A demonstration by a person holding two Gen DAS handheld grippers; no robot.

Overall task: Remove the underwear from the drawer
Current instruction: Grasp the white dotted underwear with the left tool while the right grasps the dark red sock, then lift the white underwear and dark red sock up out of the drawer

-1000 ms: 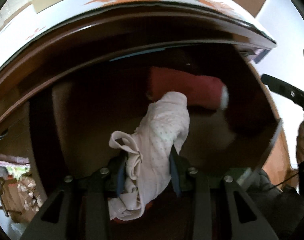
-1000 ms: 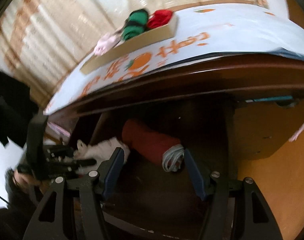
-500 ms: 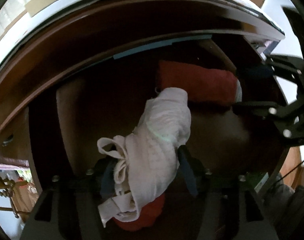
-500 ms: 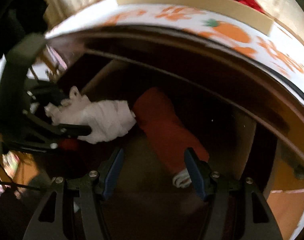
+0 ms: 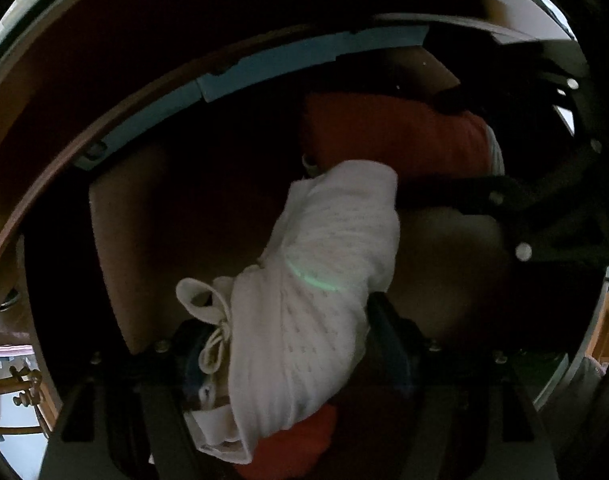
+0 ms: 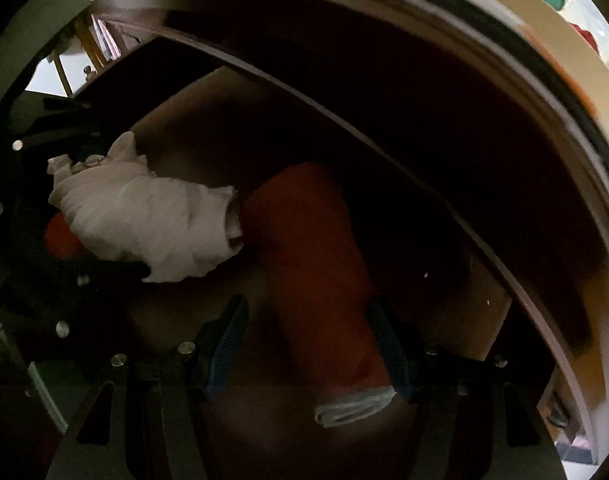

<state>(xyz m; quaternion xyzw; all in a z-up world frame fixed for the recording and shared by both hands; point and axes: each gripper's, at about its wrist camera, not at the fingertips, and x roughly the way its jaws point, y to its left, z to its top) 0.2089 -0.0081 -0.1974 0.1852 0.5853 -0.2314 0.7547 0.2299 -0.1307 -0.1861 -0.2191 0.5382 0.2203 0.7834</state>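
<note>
- Both grippers have dropped deeper into the dark wooden drawer point(image 5: 128, 216) since a second ago; the right one has also swung across and rolled to line up over the red roll.
- Left gripper point(image 5: 292, 344): jaws are opening, with the white dotted knit underwear bundle point(image 5: 320, 280) lying between them; pads look clear of the cloth now, so it seems a release or a re-grip, not a lift.
- White bundle rests on the drawer floor, over a crumpled red cloth point(image 5: 300, 436) and touching the red roll's end.
- Red rolled fabric underwear with a grey-white waistband point(image 6: 316, 264) lies just right of the white bundle, still in the drawer.
- Right gripper point(image 6: 308, 352): jaws apart, straddling the red roll near its waistband end; pads not pressing yet, likely set up to clamp.
</note>
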